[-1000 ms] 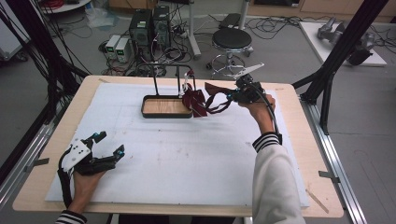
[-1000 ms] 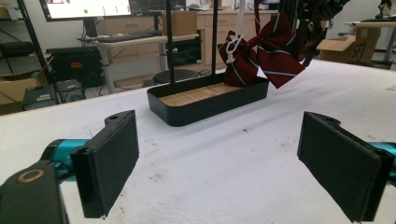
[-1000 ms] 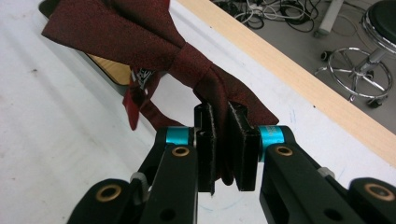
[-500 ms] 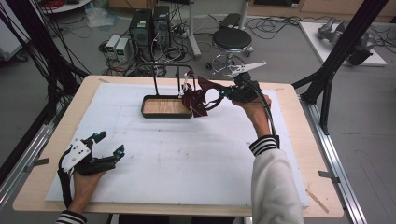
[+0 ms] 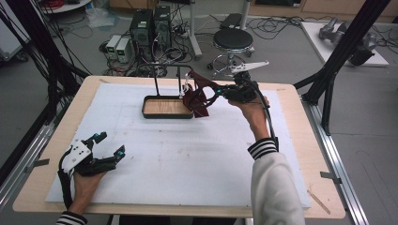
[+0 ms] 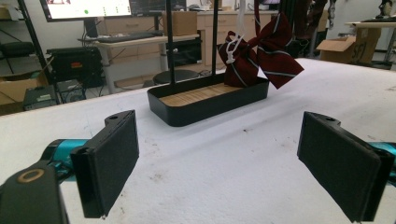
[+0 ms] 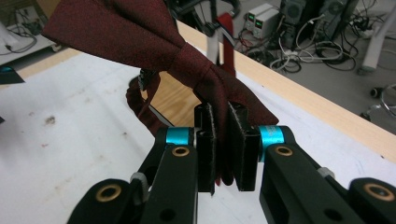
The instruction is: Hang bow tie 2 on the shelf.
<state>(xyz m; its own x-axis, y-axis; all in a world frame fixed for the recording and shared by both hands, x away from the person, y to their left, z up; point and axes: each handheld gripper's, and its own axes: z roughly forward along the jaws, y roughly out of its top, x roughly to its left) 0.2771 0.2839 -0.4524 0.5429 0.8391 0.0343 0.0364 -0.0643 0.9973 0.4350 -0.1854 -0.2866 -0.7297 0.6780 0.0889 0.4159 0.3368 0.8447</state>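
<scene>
Black foam-padded left gripper (image 5: 107,145): rests on the white table cover (image 5: 187,159) at the near left corner, jaws wide apart with nothing between them, pointed toward the stand. The left gripper view shows both pads (image 6: 109,158) clear of any object. Best left parked here unless a steadying hold on the stand is needed.

Black tray stand (image 5: 168,107): a wood-floored tray with a tall wire hoop (image 5: 171,70) rising from it, set toward the far side of the table, centre-left. The hoop's crossbar appears to be the hanging point.

Burgundy bow tie (image 5: 197,96): cloth, with pale stripes visible in the left gripper view (image 6: 261,56), and a white plastic clip or strap (image 6: 232,44) at its upper end. It hangs in the air just beside the right end of the tray, its lower edge over or close to the tray rim. Whether the strap already rests on the hoop cannot be told.

Right gripper (image 5: 217,91): jaws clamped together on the bow tie; the right gripper view shows dark red cloth (image 7: 140,37) pinched between the pads.

Handling note, as a judgement: keep the pinch firm and carry the tie level so its strap loop stays open. Approach the hoop from above rather than from the side, so the light stand is not pushed over. Release once the strap bears the weight.
</scene>
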